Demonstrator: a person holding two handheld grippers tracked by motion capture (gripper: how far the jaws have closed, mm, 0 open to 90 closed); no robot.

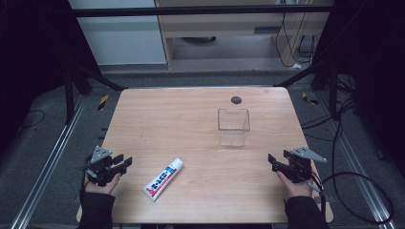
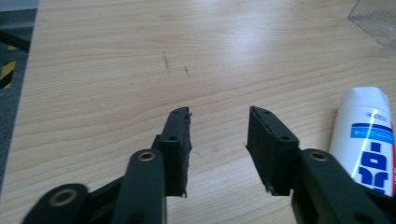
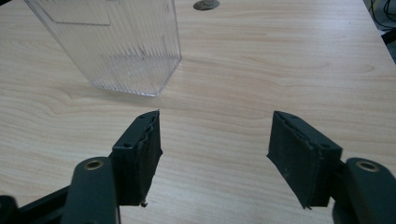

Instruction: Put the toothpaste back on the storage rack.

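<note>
High view: both grippers waited at the near corners, tube untouched.
High view showed the toothpaste tube point(image 1: 164, 179) flat on the table point(image 1: 191, 109) between the left gripper point(image 1: 123, 164) and right gripper point(image 1: 273, 161), nearer the left, long axis diagonal, one end toward the clear container point(image 1: 233, 127), likely its destination. Left gripper view had jaws parted, nothing between them, the tube point(image 2: 369, 140) just beside the right-hand jaw. Right gripper view had jaws wide and empty, the container point(image 3: 116, 44) ahead, standing upright.
</note>
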